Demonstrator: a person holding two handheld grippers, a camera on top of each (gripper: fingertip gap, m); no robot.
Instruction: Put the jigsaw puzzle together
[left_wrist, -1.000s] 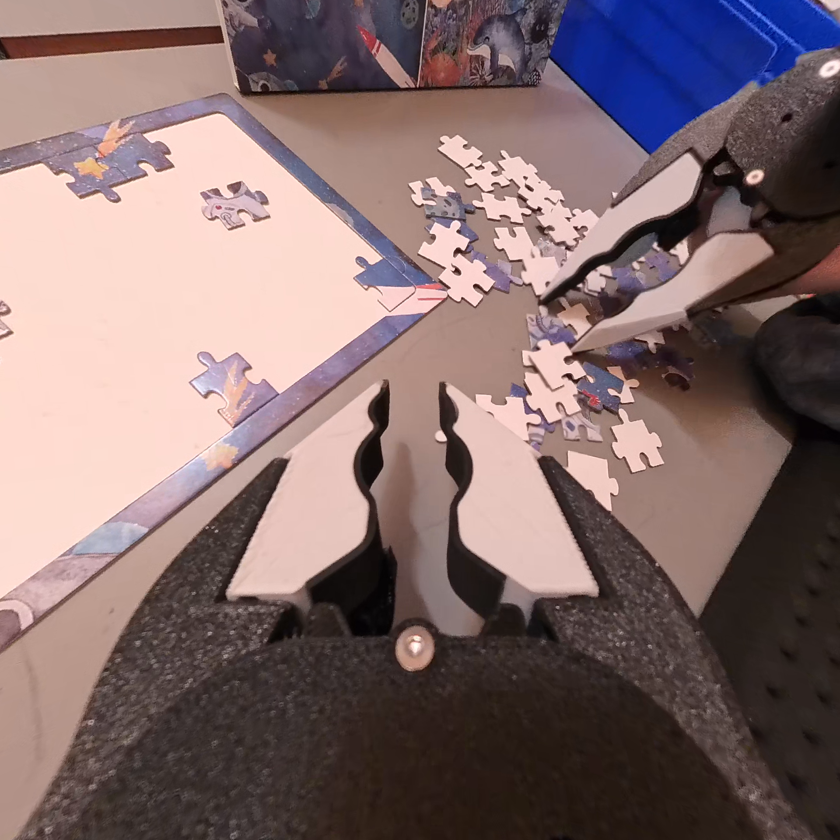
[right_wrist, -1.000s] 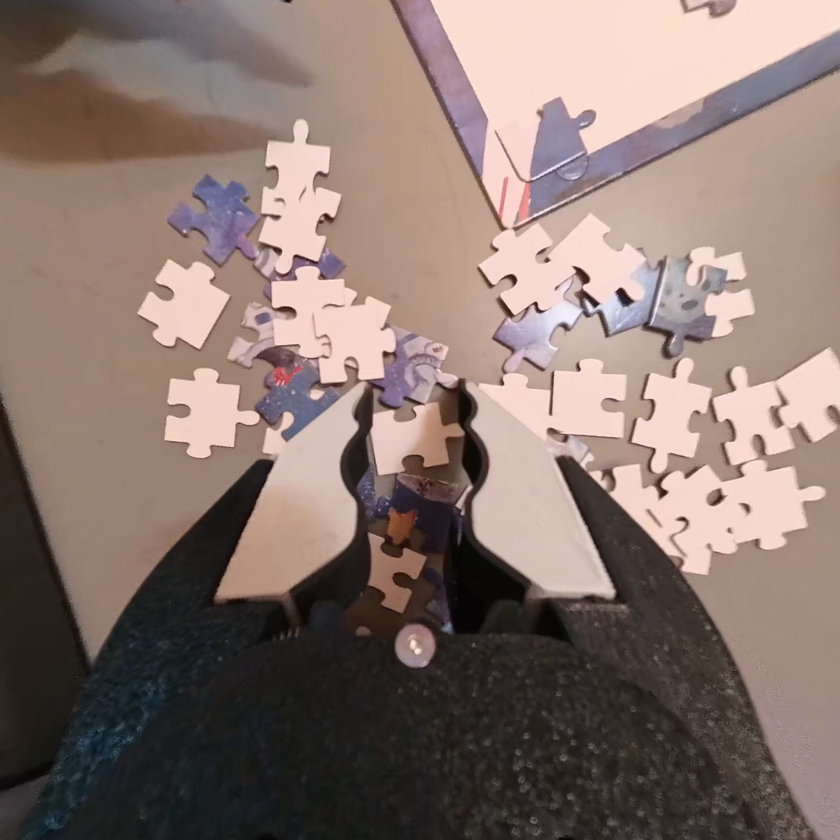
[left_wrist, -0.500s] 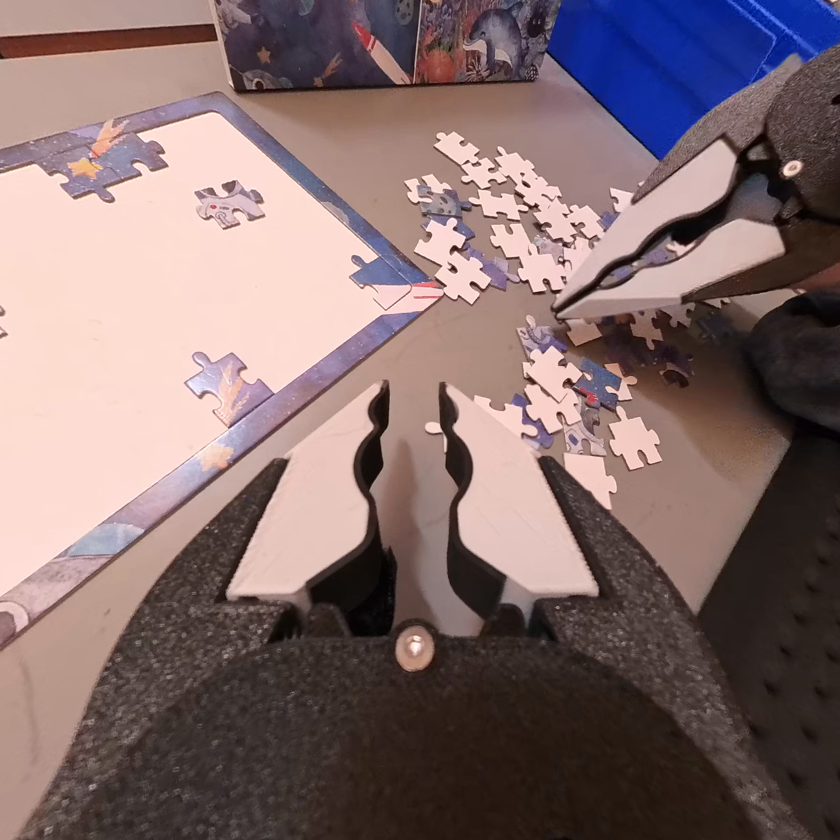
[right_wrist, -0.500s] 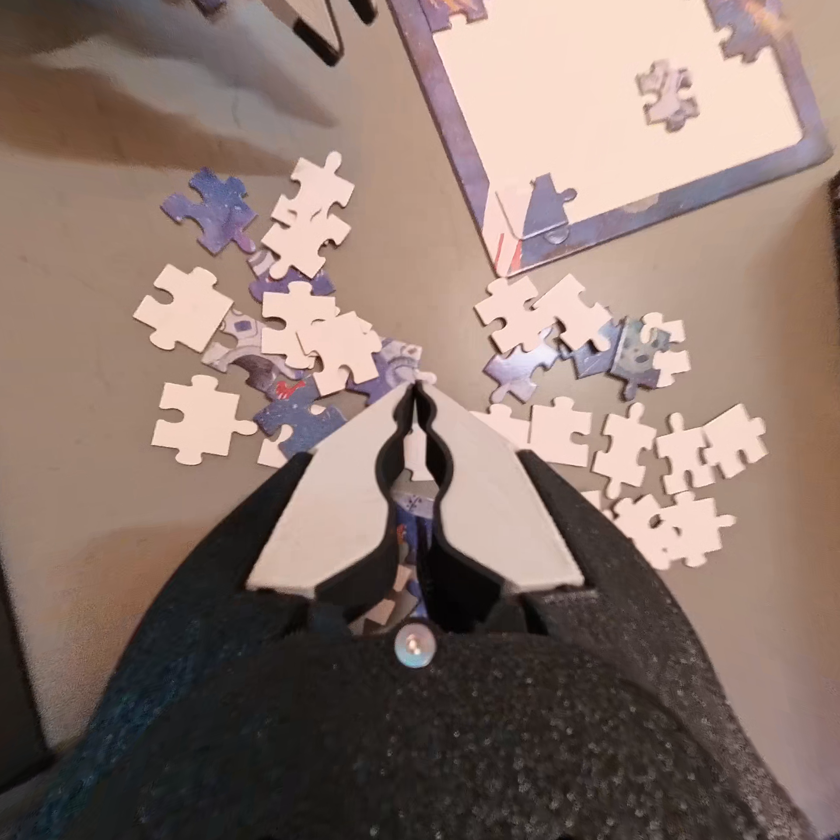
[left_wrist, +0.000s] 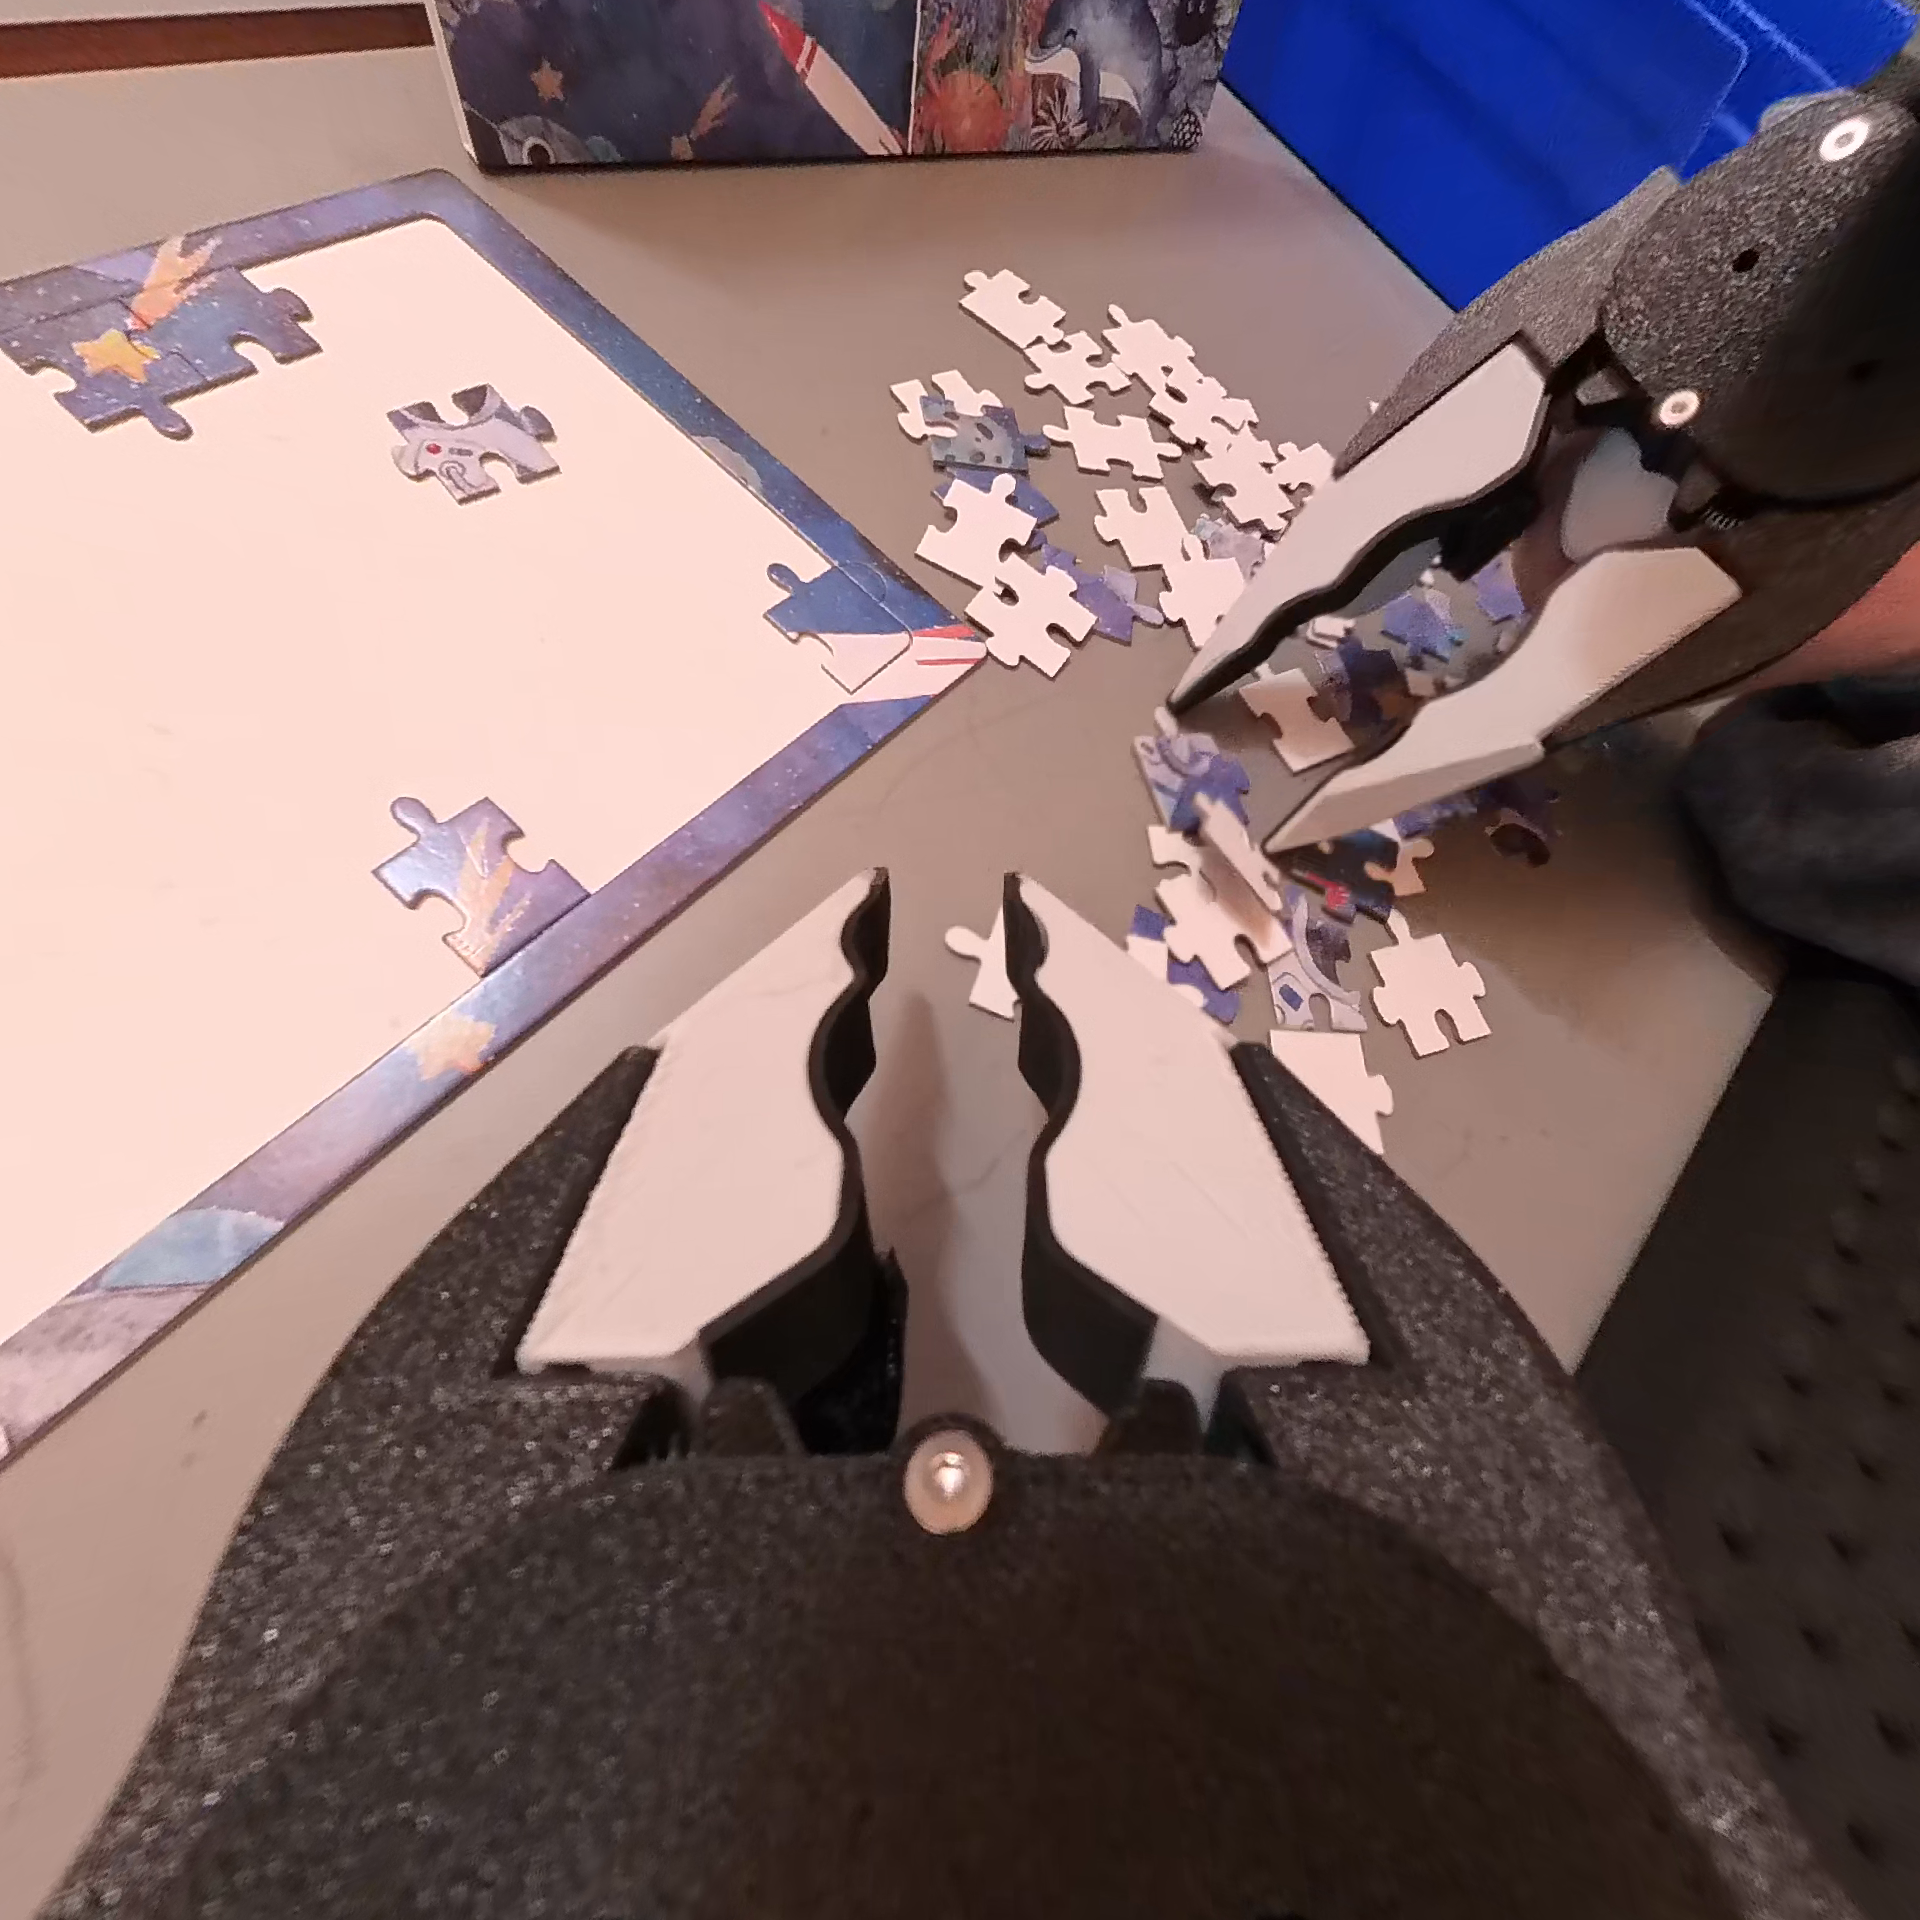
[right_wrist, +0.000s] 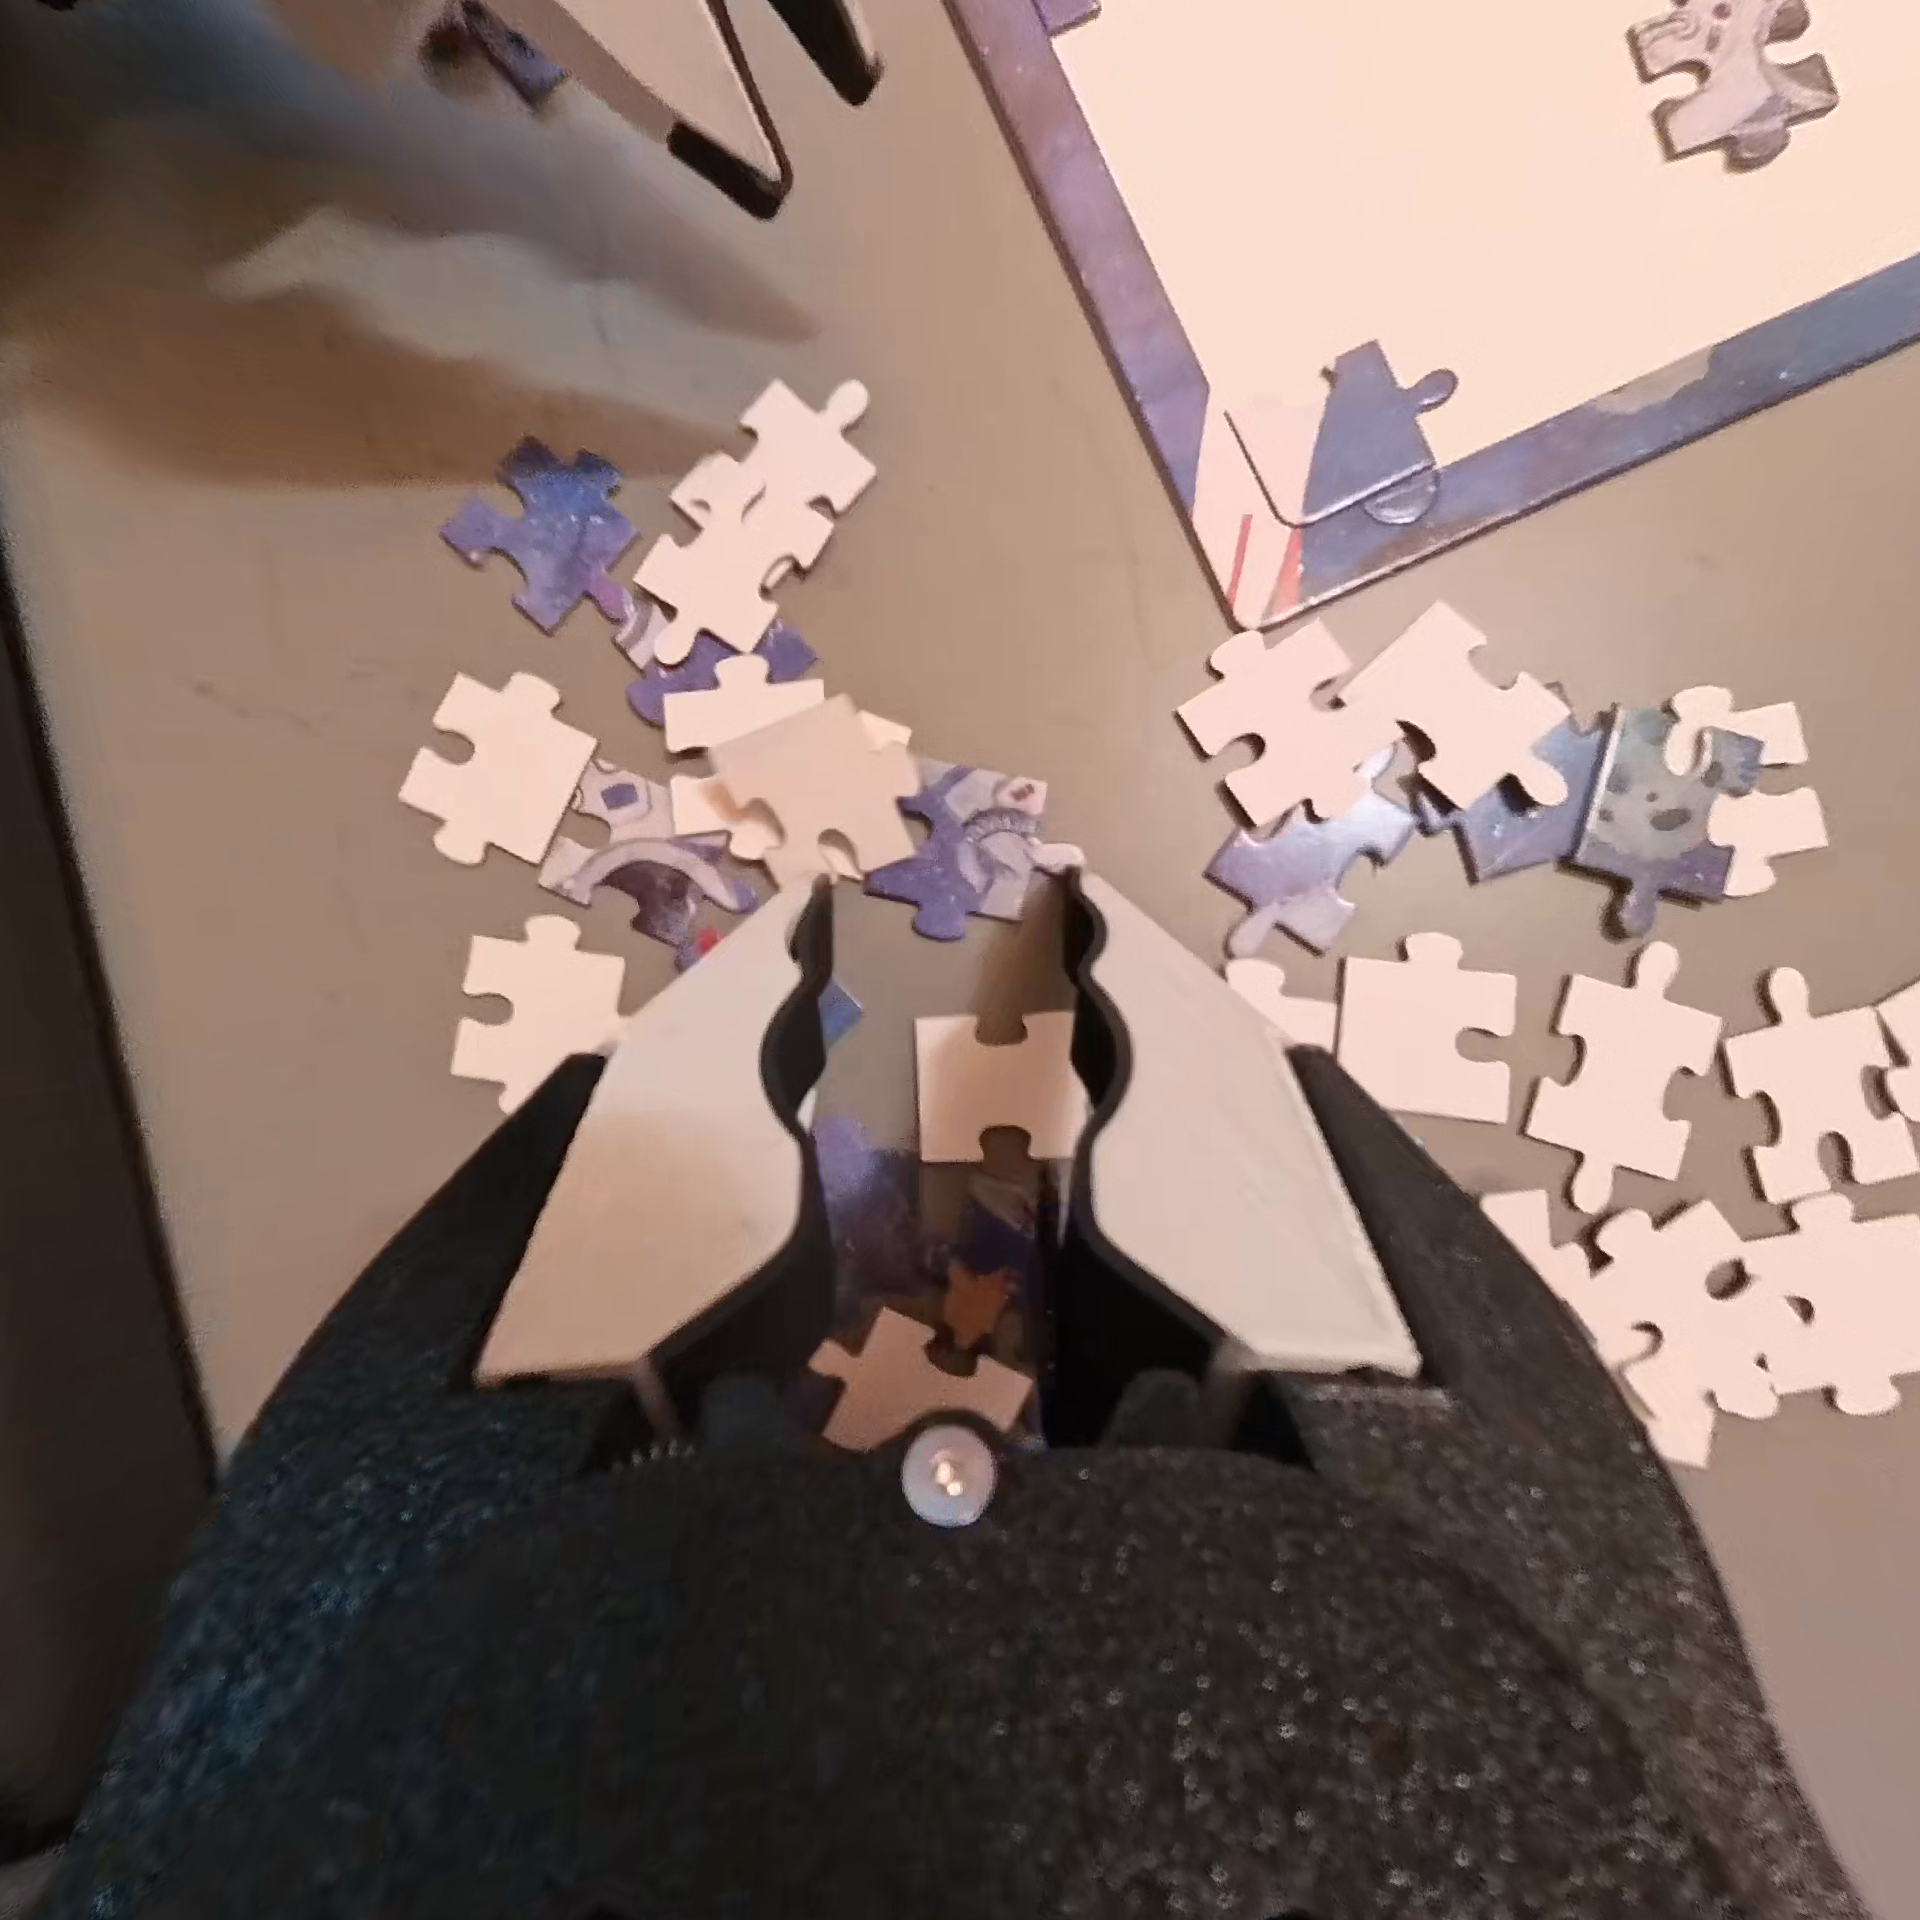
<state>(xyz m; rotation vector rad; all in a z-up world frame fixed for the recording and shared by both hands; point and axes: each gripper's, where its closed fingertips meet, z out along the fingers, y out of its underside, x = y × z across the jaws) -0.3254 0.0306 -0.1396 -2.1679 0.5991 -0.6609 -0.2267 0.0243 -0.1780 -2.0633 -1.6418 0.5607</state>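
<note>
- The grey table (left_wrist: 727, 229) carries everything in view.
- The puzzle tray (left_wrist: 665, 862), a white board with a dark blue starry border, lies flat on the left of the table. Inside it lie a joined group of blue pieces (left_wrist: 156, 343) at the far corner, a single pale robot piece (left_wrist: 473, 442) near the middle, a blue corner piece (left_wrist: 862, 634) with red stripes, and a blue comet piece (left_wrist: 478, 878) against the near border.
- An illustrated puzzle box (left_wrist: 831, 78) stands at the far edge, with a blue bin (left_wrist: 1455, 135) beside it; what either holds cannot be seen.
- The left gripper (left_wrist: 945, 883) hovers near the tray's border, jaws spread, nothing between them.
- The right gripper (right_wrist: 945, 883) points down into the loose pieces (right_wrist: 1455, 727), jaws spread, a white face-down piece (right_wrist: 997, 1081) lying between its fingers.
- The loose pieces lie scattered right of the tray, mostly white side up, some overlapping.
</note>
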